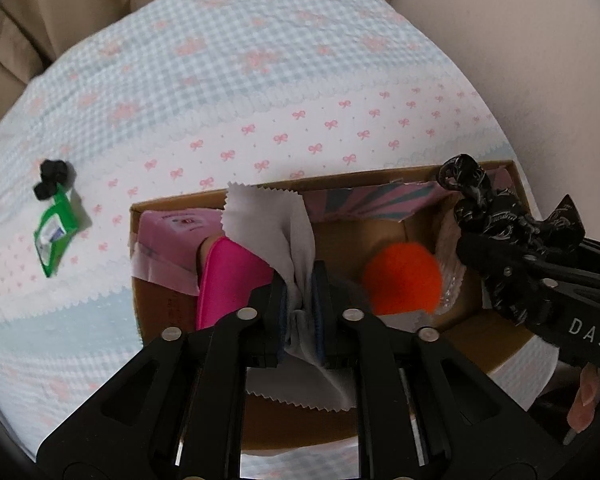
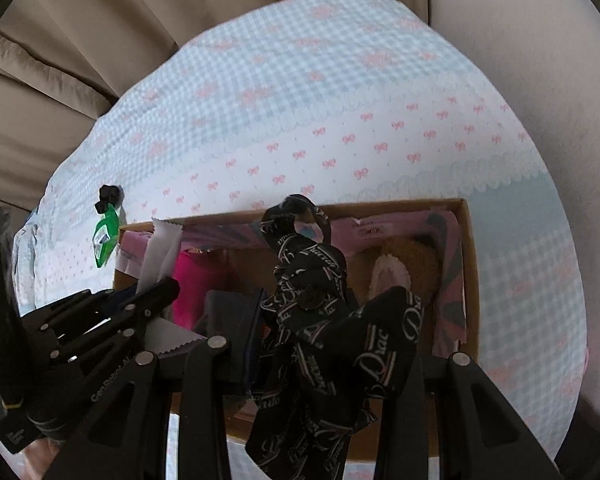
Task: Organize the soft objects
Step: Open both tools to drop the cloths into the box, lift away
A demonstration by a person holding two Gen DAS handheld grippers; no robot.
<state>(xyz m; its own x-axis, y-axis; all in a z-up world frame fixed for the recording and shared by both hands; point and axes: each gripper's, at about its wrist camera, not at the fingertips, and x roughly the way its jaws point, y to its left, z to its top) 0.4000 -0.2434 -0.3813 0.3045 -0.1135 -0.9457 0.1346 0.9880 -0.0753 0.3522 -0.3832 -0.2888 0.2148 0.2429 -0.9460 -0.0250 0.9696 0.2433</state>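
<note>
An open cardboard box [image 1: 172,205] [image 2: 470,264] sits on a bow-patterned bed cover. My left gripper [image 1: 300,292] is shut on a white zigzag-edged cloth [image 1: 272,228], held over the box's left half; the cloth also shows in the right wrist view [image 2: 162,256]. My right gripper [image 2: 332,344] is shut on a black printed scarf [image 2: 320,320] that hangs over the box's right half; scarf and gripper also show in the left wrist view [image 1: 496,216]. Inside the box lie a pink pouch [image 1: 224,276], an orange pom-pom [image 1: 402,278] and a brown plush item [image 2: 396,264].
A green packet [image 1: 56,232] [image 2: 105,240] and a small black scrunchie [image 1: 52,178] [image 2: 107,196] lie on the cover left of the box. Beige cushions [image 2: 60,60] rise behind the bed. A pale wall [image 1: 520,60] is at the right.
</note>
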